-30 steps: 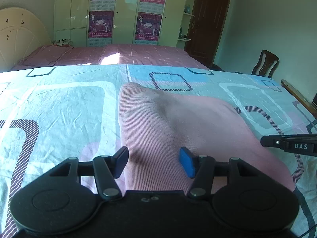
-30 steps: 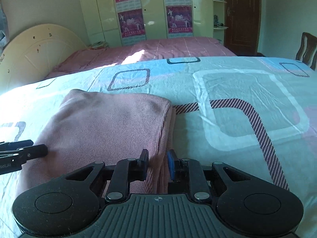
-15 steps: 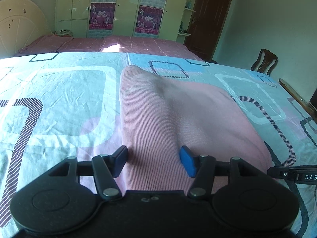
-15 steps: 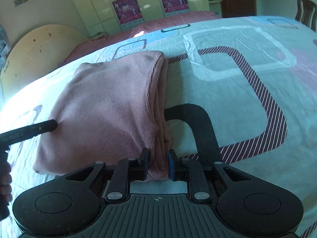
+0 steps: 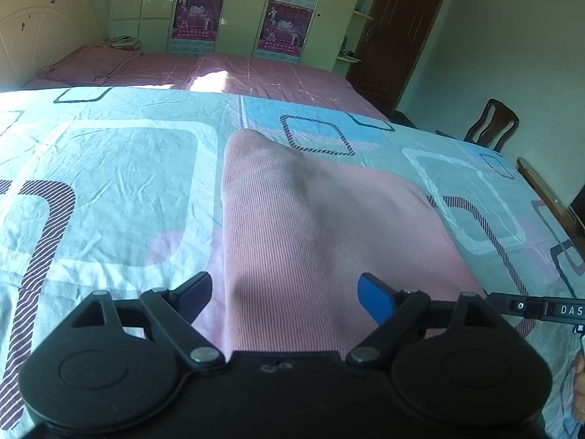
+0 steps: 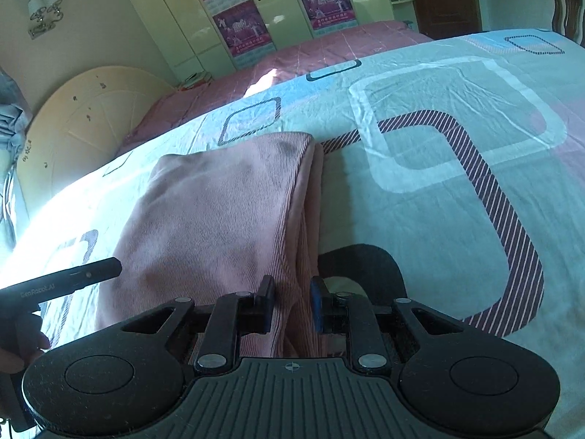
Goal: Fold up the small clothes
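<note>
A folded pink ribbed garment (image 5: 314, 226) lies on the patterned bedsheet (image 5: 109, 183); it also shows in the right wrist view (image 6: 219, 212). My left gripper (image 5: 285, 292) is open, its fingers spread over the garment's near left edge. My right gripper (image 6: 292, 303) is nearly closed on the garment's near right folded edge, with pink cloth between its fingers. The right gripper's finger shows in the left wrist view (image 5: 537, 307). The left gripper's finger shows in the right wrist view (image 6: 69, 281).
The sheet (image 6: 457, 168) spreads wide to the right of the garment. A second bed with a pink cover (image 5: 204, 69) lies beyond, with a wardrobe (image 5: 237, 3) behind it. A wooden chair (image 5: 490, 124) stands at the right.
The right gripper has risen and tilted while staying closed on the garment's edge. The left gripper's fingers have spread wider over the near left edge.
</note>
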The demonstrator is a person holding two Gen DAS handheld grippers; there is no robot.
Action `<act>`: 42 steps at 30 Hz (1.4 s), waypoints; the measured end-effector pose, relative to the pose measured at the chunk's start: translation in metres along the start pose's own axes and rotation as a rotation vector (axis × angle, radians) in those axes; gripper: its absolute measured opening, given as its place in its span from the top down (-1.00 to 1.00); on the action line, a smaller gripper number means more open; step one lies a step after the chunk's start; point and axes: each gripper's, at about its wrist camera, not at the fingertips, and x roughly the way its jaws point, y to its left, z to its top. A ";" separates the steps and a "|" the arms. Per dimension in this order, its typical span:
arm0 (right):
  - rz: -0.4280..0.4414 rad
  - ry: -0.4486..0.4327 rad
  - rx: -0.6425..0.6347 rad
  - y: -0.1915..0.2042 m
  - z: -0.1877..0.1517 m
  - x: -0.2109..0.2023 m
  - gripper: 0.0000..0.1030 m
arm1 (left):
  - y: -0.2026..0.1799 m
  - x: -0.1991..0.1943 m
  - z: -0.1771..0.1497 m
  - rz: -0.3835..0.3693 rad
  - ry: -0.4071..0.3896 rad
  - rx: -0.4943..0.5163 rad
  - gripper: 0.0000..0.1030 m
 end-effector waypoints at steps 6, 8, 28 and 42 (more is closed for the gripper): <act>-0.001 -0.031 -0.031 0.004 0.013 0.019 -0.57 | 0.009 0.023 0.011 -0.017 0.050 -0.042 -0.76; 0.008 -0.012 -0.046 0.006 0.014 0.030 -0.57 | 0.015 0.032 0.011 -0.023 0.067 -0.063 -0.74; 0.219 0.068 0.161 -0.022 0.039 0.098 0.53 | 0.014 0.074 0.014 -0.138 0.105 -0.056 -0.43; 0.198 0.006 0.119 0.012 0.042 0.069 0.57 | -0.003 0.043 0.022 -0.107 0.047 0.022 0.32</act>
